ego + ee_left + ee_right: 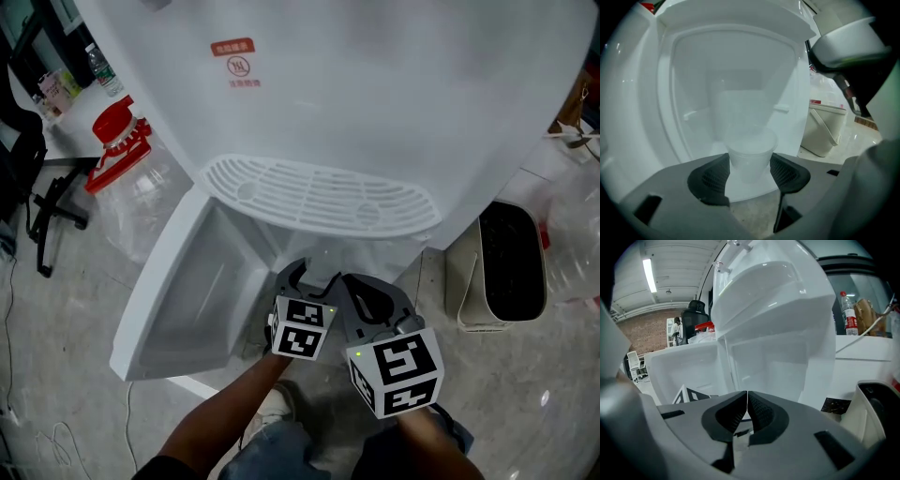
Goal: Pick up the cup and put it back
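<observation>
The left gripper [750, 174] clamped the cup [749, 154] upright, rim up, at the open cabinet [736, 79]; the right gripper [747, 409] had its jaws together.

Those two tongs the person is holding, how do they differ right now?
The left tongs clasp a translucent cup; the right tongs hold nothing. The left tongs' jaws stand apart at the cup's sides; the right tongs' jaws are pressed together. Both are gray with black ribbed pads.
</observation>
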`<state>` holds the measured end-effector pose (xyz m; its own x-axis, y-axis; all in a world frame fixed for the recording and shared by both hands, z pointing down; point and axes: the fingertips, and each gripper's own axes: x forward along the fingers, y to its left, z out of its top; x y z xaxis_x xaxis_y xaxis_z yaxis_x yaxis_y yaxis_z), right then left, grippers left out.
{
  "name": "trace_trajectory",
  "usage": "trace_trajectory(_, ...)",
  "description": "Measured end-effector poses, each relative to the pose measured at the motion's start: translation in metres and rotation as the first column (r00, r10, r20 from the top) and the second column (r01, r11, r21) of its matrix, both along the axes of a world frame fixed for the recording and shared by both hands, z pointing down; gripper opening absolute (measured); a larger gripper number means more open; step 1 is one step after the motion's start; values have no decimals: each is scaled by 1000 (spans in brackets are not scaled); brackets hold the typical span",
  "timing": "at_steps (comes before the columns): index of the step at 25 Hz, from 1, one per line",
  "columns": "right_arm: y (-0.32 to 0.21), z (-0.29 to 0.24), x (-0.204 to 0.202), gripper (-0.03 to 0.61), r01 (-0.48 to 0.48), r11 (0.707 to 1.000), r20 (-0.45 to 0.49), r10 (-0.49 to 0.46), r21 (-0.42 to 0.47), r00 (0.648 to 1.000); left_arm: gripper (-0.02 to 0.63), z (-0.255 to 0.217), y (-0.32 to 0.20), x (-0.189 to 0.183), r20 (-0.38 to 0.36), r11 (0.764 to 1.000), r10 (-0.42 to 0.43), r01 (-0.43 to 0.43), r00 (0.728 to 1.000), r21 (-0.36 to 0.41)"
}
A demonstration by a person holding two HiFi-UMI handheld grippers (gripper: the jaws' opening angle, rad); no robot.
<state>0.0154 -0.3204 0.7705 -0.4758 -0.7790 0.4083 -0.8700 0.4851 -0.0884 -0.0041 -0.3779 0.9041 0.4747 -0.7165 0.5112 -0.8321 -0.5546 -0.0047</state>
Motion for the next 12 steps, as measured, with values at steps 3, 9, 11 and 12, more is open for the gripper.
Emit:
trace_trajectory(3, -2, 2, 5, 21, -13, 1000, -3, 13, -2, 1000, 272, 13, -13, 3, 8, 1000, 0, 0, 1000, -1)
trace_trajectory(9, -8, 7, 16, 21, -39, 999, -34, 39, -2, 999, 272, 23, -30, 12, -5, 1000, 11, -11, 1000, 15)
trace_trajectory(11, -9, 8, 18, 21, -43, 999, -55, 44, 4, 998, 272, 26, -35, 15, -4, 1000, 16, -15, 1000, 21)
trace_trajectory(12, -9, 9, 19, 21, -46, 999, -62, 46, 4, 997, 272, 28, -37, 17, -4, 1000, 17, -17, 1000, 22)
